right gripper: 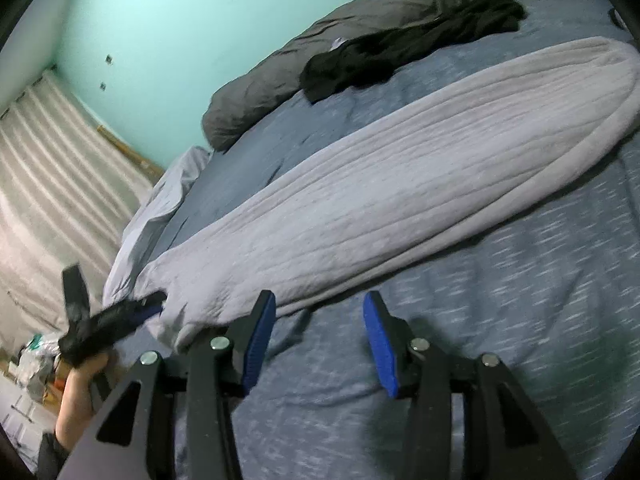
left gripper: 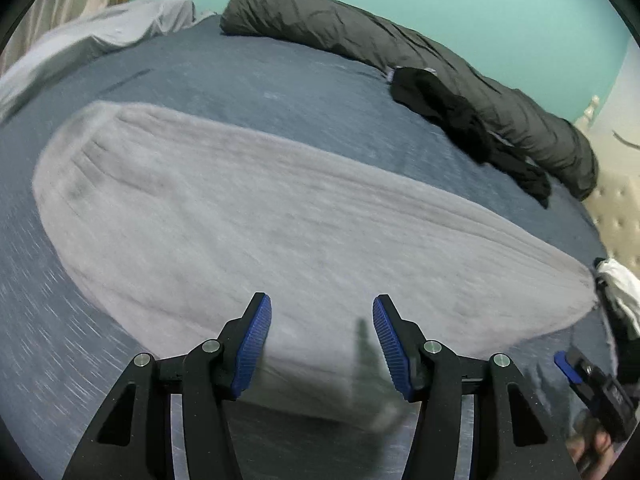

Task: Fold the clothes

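A long light grey ribbed garment (left gripper: 260, 216) lies flat across the blue bed sheet (left gripper: 280, 76). My left gripper (left gripper: 320, 300) hovers open over the garment's near edge, and its blue pads (left gripper: 256, 340) do not press on the cloth. In the right wrist view the same garment (right gripper: 400, 184) stretches away to the upper right. My right gripper (right gripper: 319, 296) stands open just off its near edge, over bare sheet (right gripper: 500, 300), with nothing between the pads. The left gripper (right gripper: 120, 320) shows blurred at the garment's left end, in a hand.
A rolled dark grey duvet (left gripper: 400, 40) lies along the far side by the teal wall, with a black garment (left gripper: 460, 120) against it. A pale pillow or sheet (left gripper: 100, 40) sits at the far left. A curtain (right gripper: 52, 168) and floor clutter (right gripper: 32, 364) lie beyond the bed's edge.
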The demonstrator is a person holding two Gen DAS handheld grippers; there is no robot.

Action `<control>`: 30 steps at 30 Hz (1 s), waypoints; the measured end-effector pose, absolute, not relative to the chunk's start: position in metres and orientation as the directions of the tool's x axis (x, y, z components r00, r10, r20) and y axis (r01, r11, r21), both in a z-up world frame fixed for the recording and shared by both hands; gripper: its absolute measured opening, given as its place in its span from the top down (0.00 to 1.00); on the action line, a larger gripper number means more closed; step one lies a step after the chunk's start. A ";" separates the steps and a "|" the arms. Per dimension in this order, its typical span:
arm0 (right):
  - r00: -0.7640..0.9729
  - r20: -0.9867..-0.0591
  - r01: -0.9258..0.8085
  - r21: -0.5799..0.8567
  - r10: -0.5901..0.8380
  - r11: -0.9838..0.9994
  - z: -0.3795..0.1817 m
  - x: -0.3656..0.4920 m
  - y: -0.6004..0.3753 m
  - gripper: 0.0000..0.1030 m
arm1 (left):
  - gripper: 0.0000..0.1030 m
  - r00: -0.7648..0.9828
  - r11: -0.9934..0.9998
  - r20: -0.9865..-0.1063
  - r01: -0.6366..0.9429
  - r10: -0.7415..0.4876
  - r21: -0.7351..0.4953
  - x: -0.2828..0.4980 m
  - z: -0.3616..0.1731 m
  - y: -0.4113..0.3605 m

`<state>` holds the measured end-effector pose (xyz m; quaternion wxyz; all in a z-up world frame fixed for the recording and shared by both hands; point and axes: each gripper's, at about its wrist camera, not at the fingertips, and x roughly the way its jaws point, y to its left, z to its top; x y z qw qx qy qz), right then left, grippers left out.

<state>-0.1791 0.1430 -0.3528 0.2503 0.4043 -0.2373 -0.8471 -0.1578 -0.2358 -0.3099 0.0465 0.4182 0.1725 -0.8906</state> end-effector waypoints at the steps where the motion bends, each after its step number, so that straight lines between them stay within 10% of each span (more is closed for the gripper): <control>1: -0.558 -0.573 0.210 0.602 -0.600 -0.771 -0.352 -0.180 0.152 0.49 | 0.44 -0.646 -0.942 -0.761 0.214 0.063 -0.259 -0.156 -0.310 -0.229; 30: -0.597 -0.777 -0.287 0.436 -0.197 -0.853 -0.353 -0.313 0.415 0.33 | 0.41 -0.648 -0.953 -0.756 0.162 0.092 -0.256 -0.154 -0.313 -0.217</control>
